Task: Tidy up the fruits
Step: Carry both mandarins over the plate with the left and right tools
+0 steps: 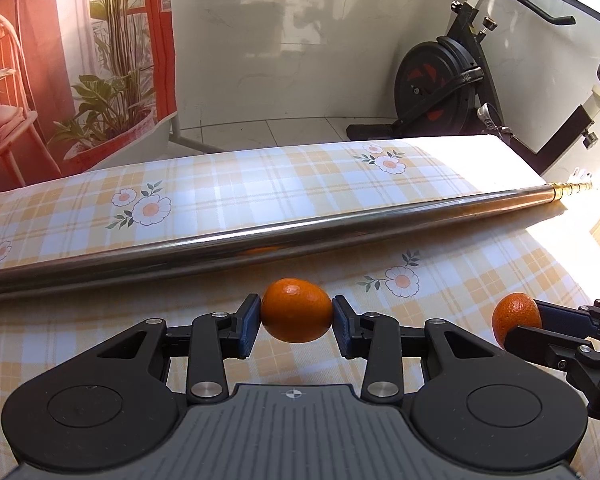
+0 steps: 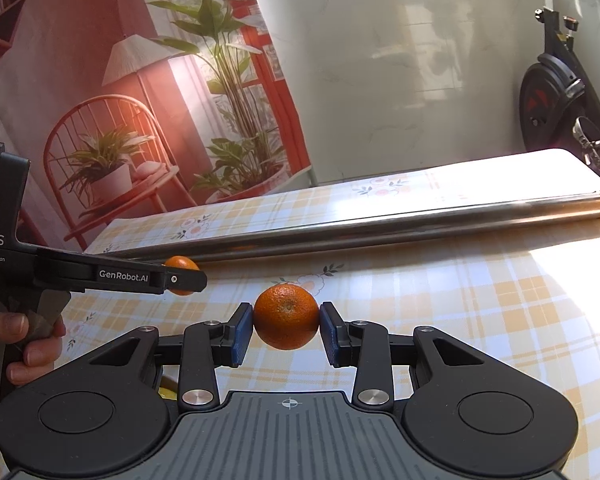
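Two grippers, two oranges: at the lower centre of the left wrist view, the left gripper (image 1: 296, 322) has its blue pads (image 1: 249, 326) clamped on either side of an orange (image 1: 296, 310), which appears lifted clear of the checked tablecloth (image 1: 480, 248). At the lower centre of the right wrist view, the right gripper (image 2: 286, 330) pinches a second orange (image 2: 286, 316) the same way, a hand (image 2: 18, 340) showing at the left edge around the other tool's handle.

A steel pole (image 1: 260, 236) lies across the table just beyond both fruits, running from the left edge toward the upper right.

The likely trouble is slip. Each fruit is round and smooth-skinned, held only at two small patches, so a tilt or a jolt could roll it out of the pads; too hard a squeeze could bruise it. A dropped orange might roll on the cloth, though the pole could stop it. The two tools work near each other and could knock together. No bowl or basket is in view, so the destination cannot be told.
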The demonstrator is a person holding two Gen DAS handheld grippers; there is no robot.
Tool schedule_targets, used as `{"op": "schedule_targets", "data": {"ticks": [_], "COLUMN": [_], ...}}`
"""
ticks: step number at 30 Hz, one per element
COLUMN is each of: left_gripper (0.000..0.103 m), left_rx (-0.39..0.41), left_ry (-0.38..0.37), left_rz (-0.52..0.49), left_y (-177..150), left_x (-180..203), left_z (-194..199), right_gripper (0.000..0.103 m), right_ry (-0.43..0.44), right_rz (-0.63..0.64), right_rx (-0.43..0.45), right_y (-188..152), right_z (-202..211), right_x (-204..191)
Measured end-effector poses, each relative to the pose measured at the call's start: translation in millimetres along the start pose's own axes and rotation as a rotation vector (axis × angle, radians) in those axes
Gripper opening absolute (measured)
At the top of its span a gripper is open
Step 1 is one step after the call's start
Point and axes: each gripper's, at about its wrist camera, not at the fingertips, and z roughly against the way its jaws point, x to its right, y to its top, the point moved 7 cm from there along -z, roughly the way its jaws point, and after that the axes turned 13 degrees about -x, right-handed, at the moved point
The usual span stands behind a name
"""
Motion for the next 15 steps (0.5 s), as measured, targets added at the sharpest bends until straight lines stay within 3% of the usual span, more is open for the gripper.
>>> {"op": "schedule_targets", "data": {"ticks": [15], "left_gripper": [0.041], "left_rx": [0.132], "left_ry": [-0.006], "left_rz": [0.061], "left_y": [-92.9], "left_x": [17.1], "left_z": [97.6], "right_gripper": [0.034], "right_ry": [0.007], "right_rz": [0.123], "right_rx": [0.0], "right_y": [-45.1], "right_z": [37.7], "right_x": [-52.5]}}
